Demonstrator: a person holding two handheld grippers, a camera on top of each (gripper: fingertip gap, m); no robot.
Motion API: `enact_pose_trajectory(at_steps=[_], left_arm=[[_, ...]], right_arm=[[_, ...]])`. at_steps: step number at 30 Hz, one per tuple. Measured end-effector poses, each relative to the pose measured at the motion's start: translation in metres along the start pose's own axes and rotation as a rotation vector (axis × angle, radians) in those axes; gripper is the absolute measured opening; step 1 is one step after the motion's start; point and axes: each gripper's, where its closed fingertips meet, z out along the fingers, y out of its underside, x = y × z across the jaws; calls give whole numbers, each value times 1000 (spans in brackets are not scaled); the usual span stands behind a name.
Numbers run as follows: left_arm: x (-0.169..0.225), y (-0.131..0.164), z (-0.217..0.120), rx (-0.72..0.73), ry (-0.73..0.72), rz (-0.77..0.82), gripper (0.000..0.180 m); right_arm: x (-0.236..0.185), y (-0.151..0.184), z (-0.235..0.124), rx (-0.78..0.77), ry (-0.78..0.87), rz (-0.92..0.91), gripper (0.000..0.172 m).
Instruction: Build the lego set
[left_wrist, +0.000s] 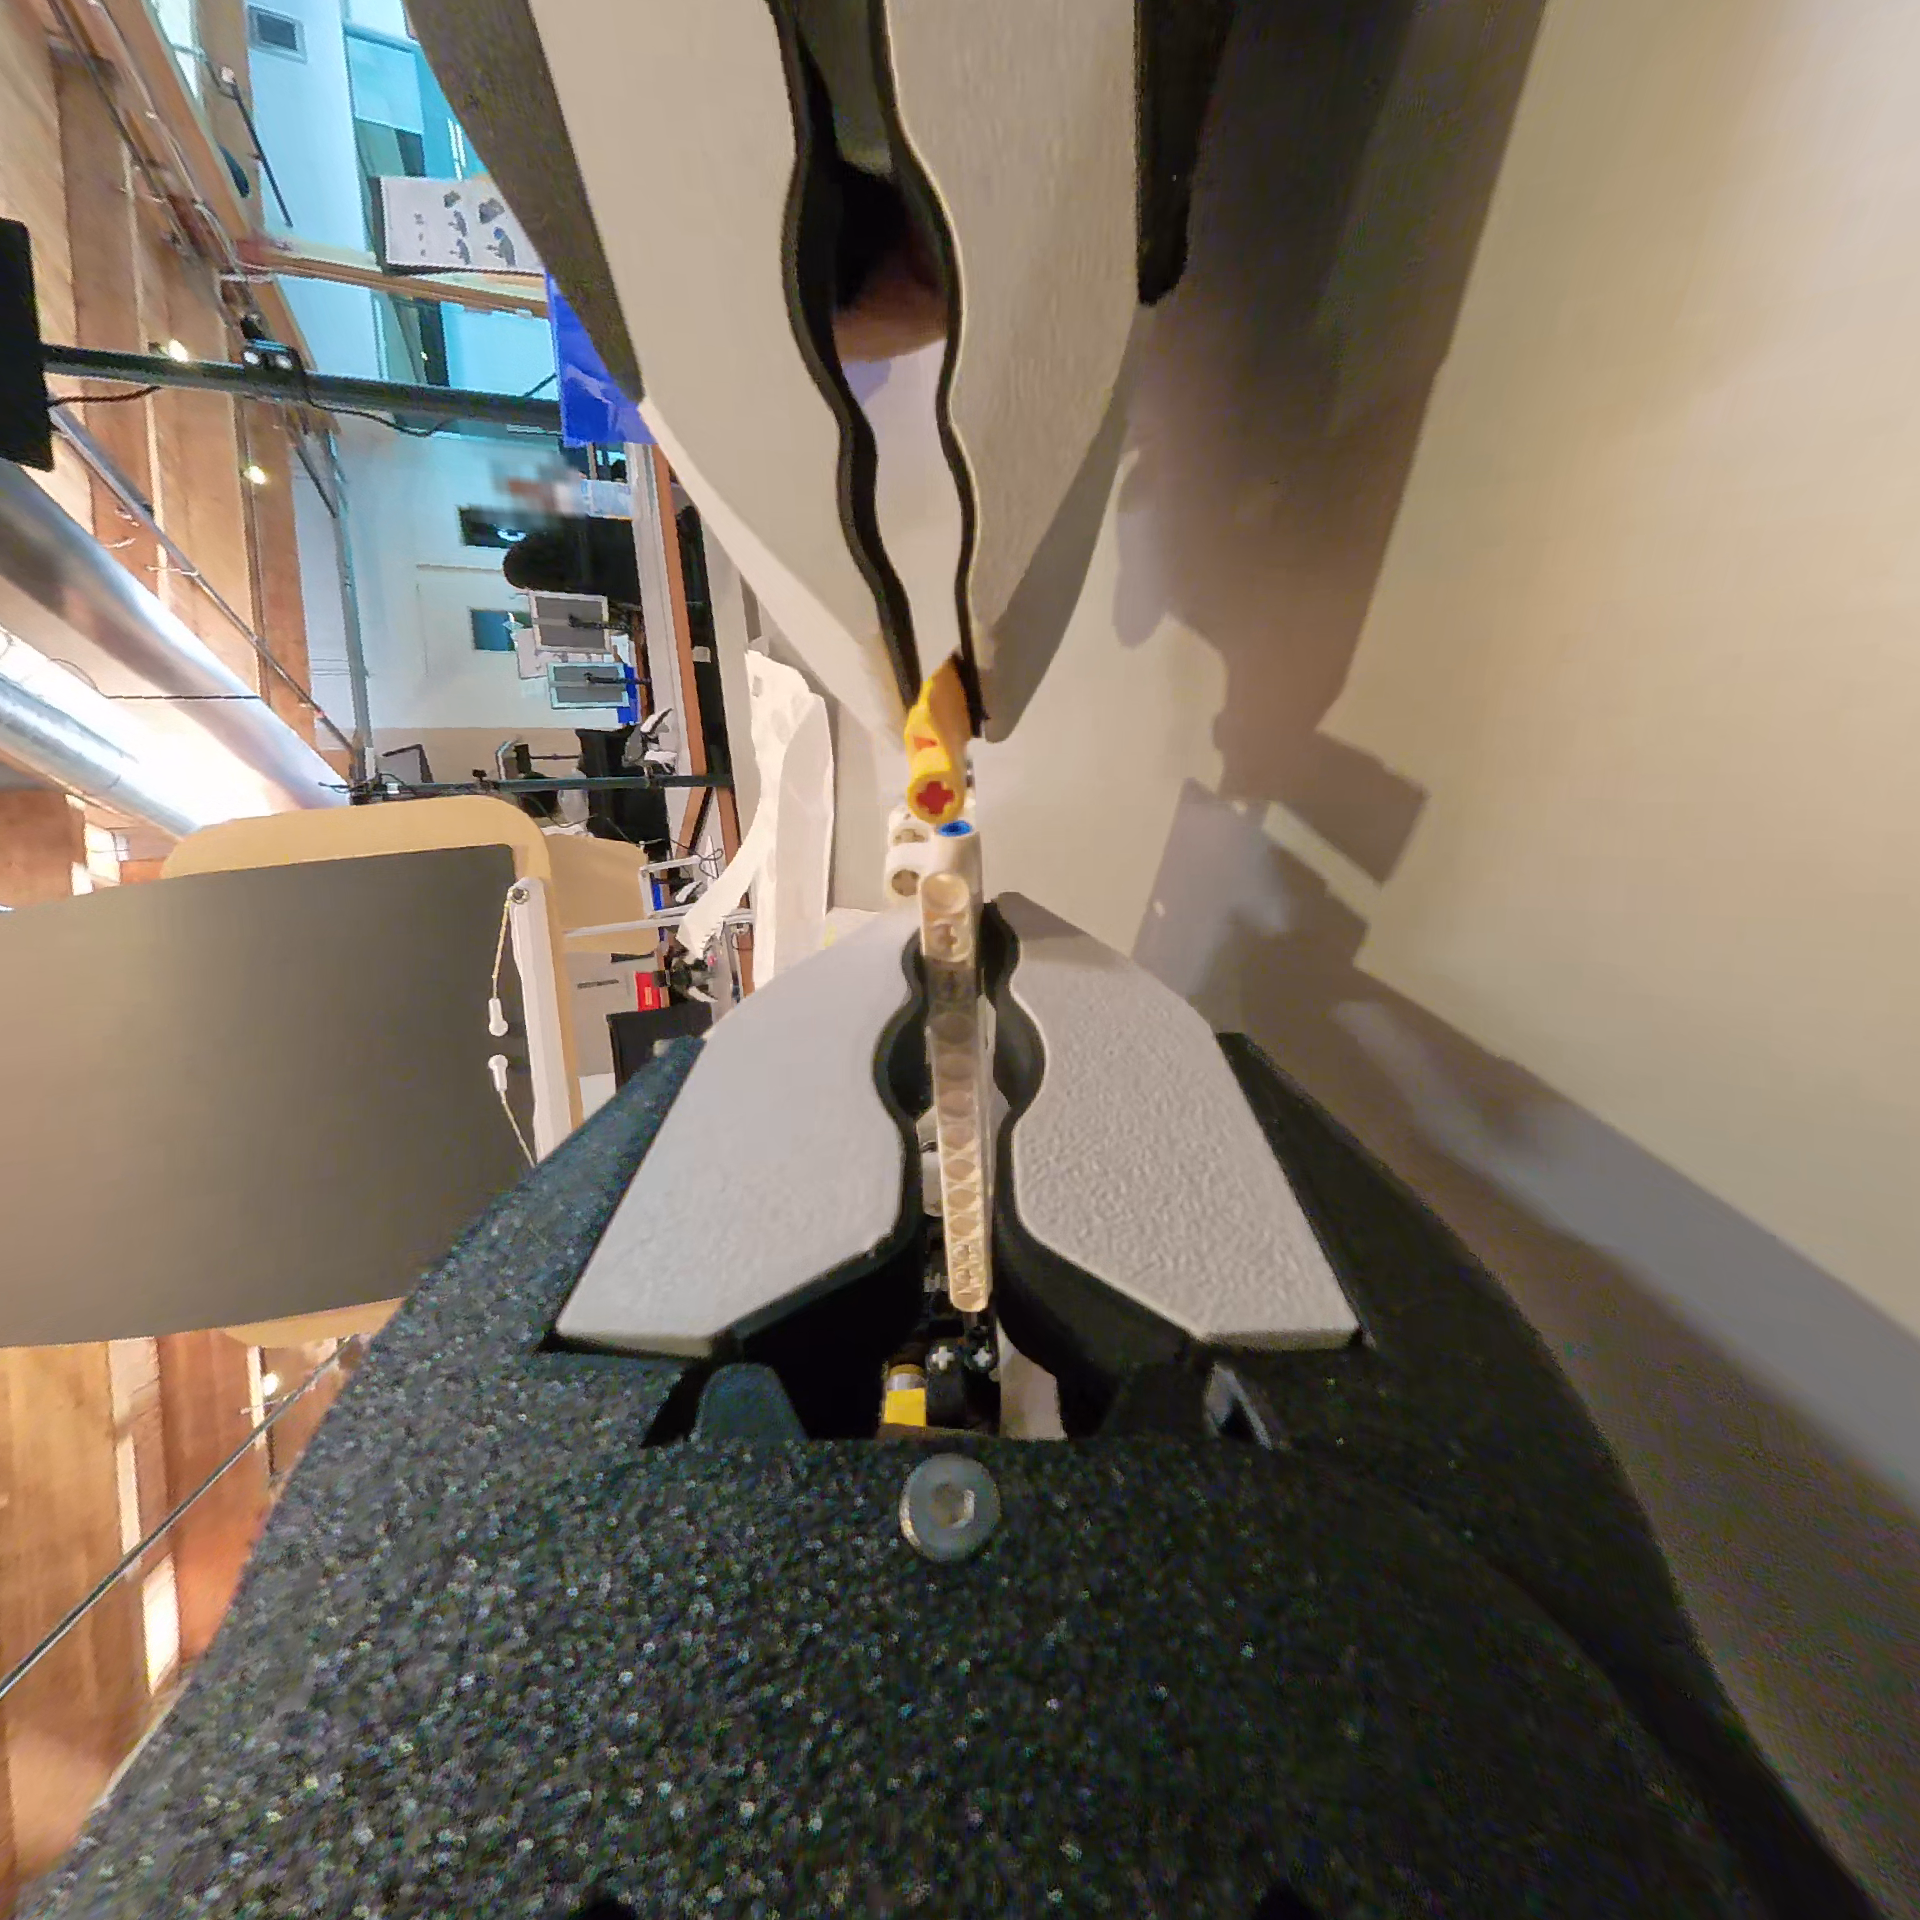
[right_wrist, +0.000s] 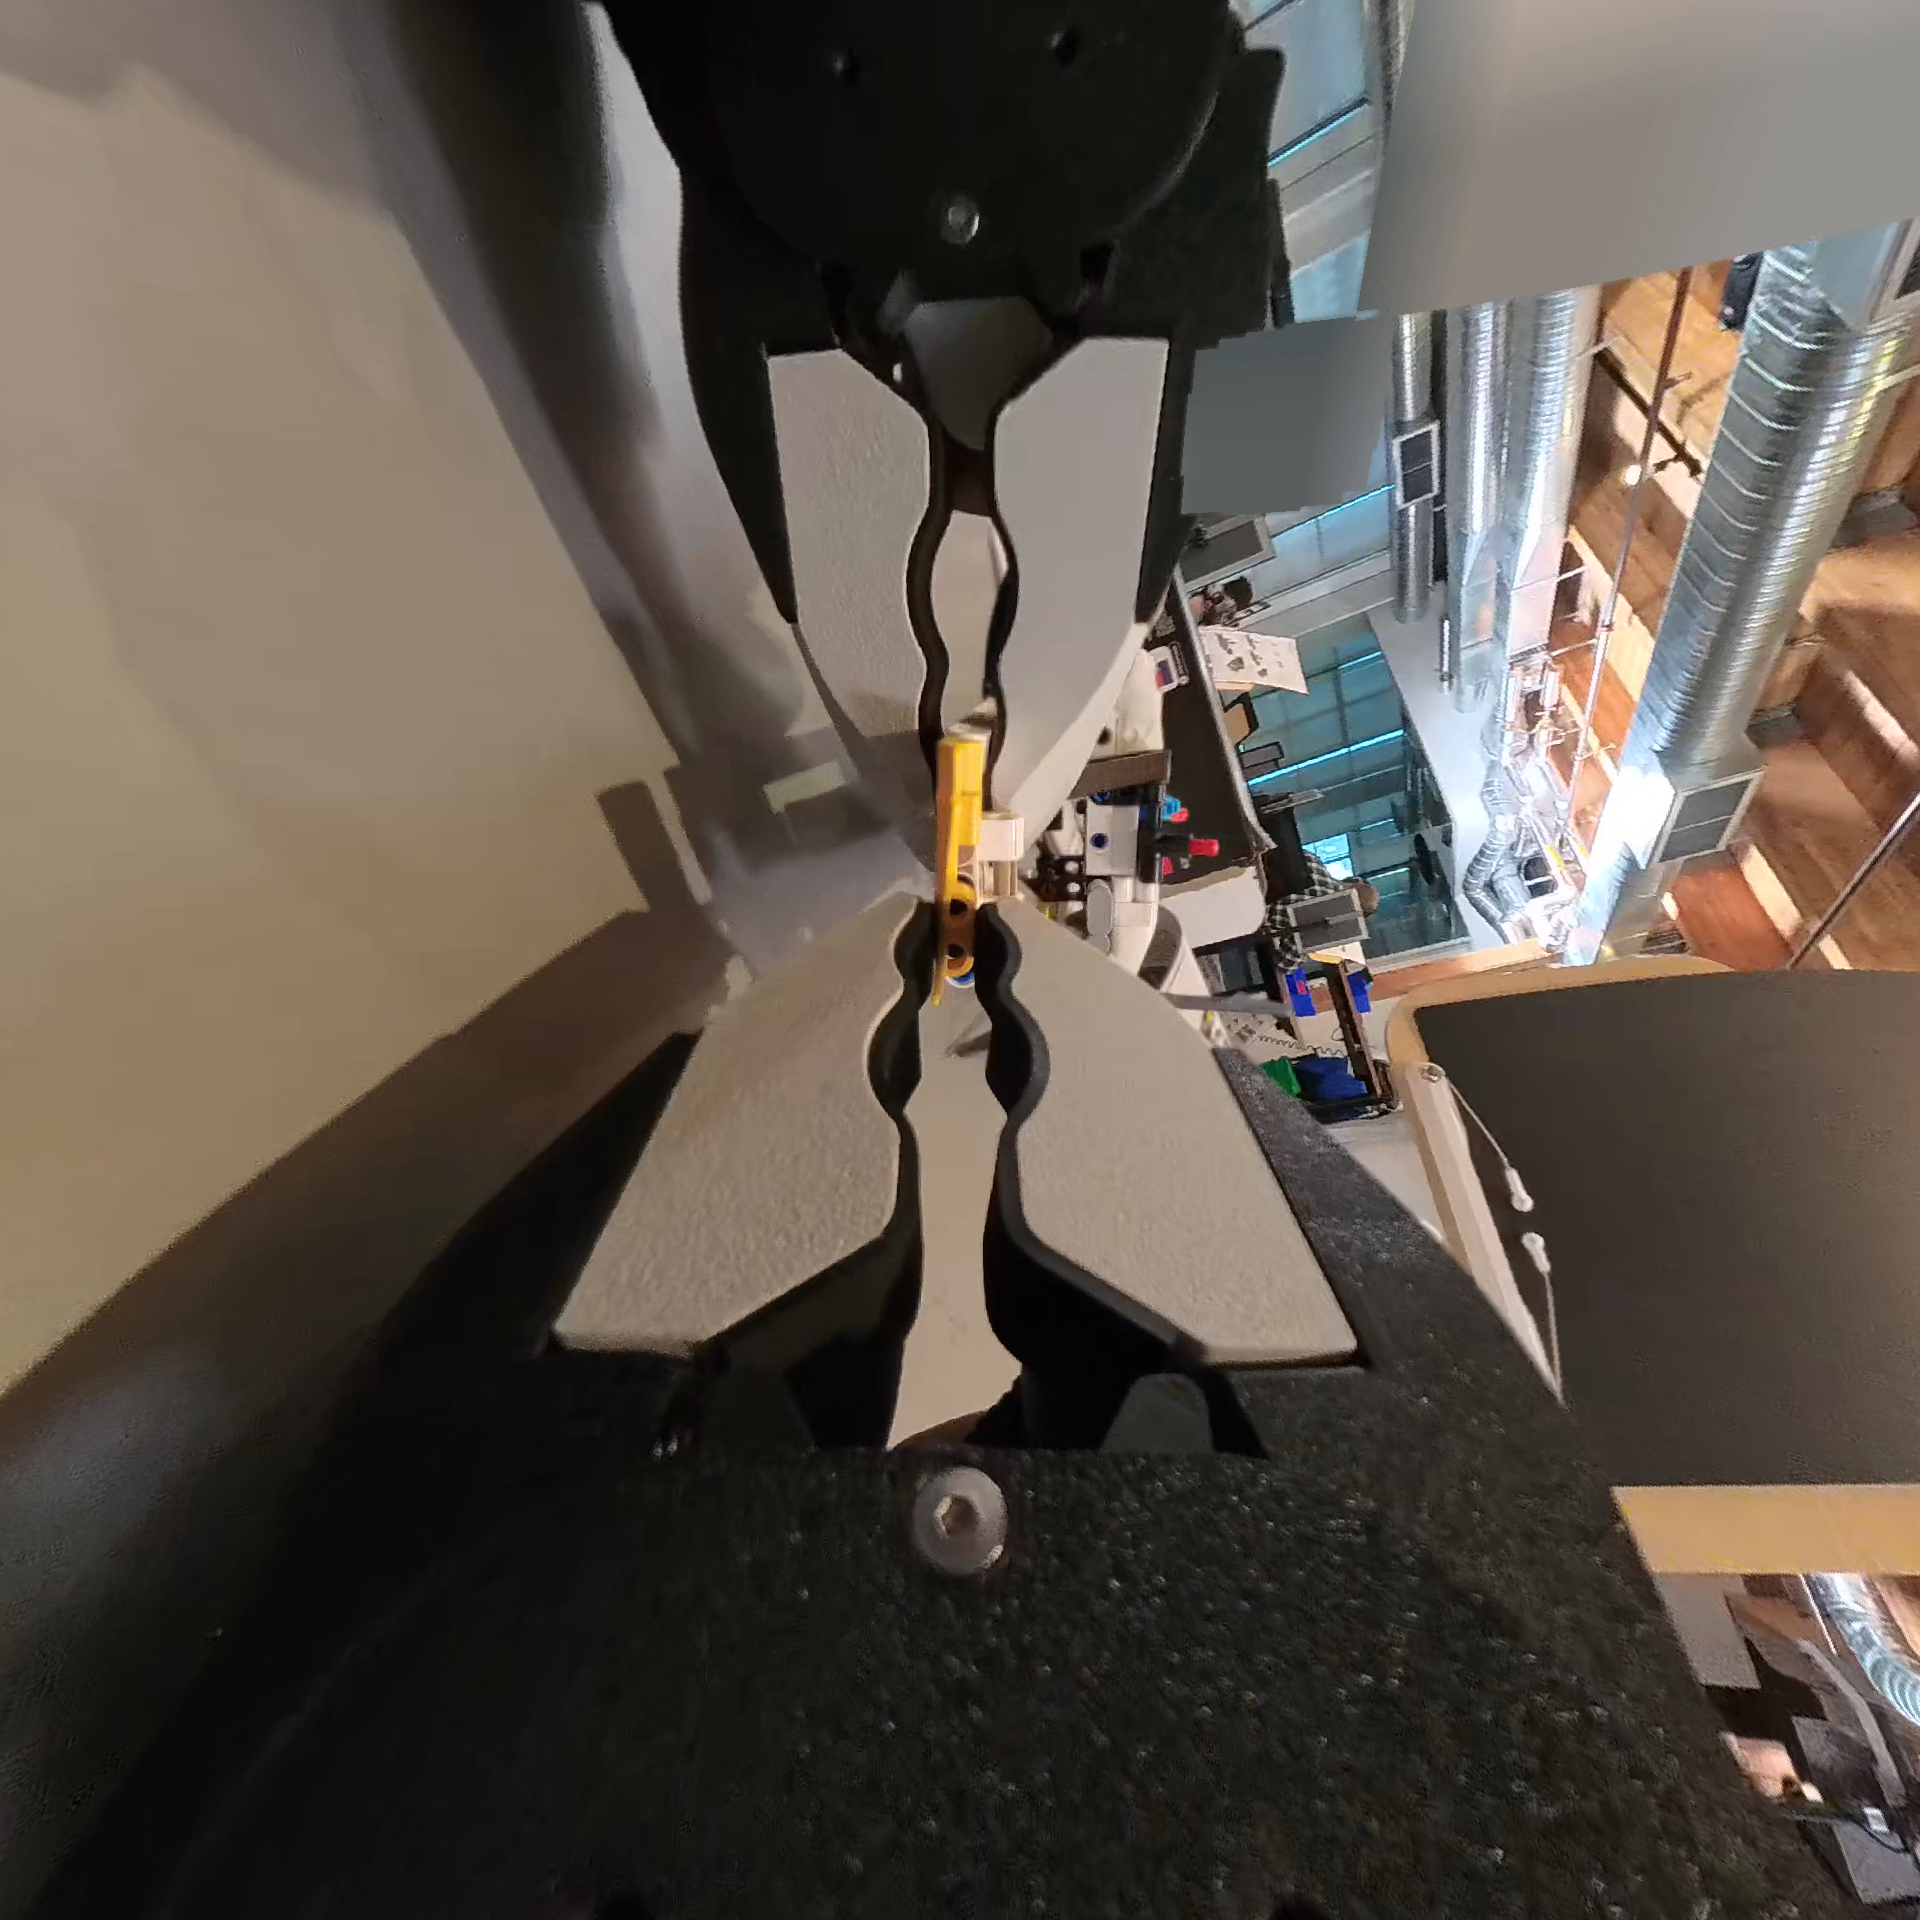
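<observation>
clamped along the left tool (left_wrist: 958, 914) is a pale translucent holed beam (left_wrist: 956, 1081), both pads pressing its sides; white connectors (left_wrist: 925, 842) and a blue pin (left_wrist: 954, 828) sit at its far end. opposite, the right tool (right_wrist: 958, 925) pinches a yellow beam (right_wrist: 958, 810) joined to them, all held well off the cream worktop (left_wrist: 1662, 520). judged step: mating two toy-brick parts; aligning comes next.

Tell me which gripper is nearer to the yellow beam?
Right. The right gripper clamps the yellow beam's end; the left gripper grips the pale beam joined to it.
</observation>
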Motion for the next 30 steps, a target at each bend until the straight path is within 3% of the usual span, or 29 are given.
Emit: enact_pose_trajectory(at_steps=[21, 26, 30], left_arm=[[-5, -1, 4, -52, -9, -148, 6], [-2, 1, 6, -50, -23, -109, 8], [-3, 8, 6, -77, -31, -128, 8]], right_arm=[[7, 10, 7, -122, 72, -18, 7], [5, 12, 7, -115, 75, -61, 8], [11, 16, -2, -104, 108, -34, 16]])
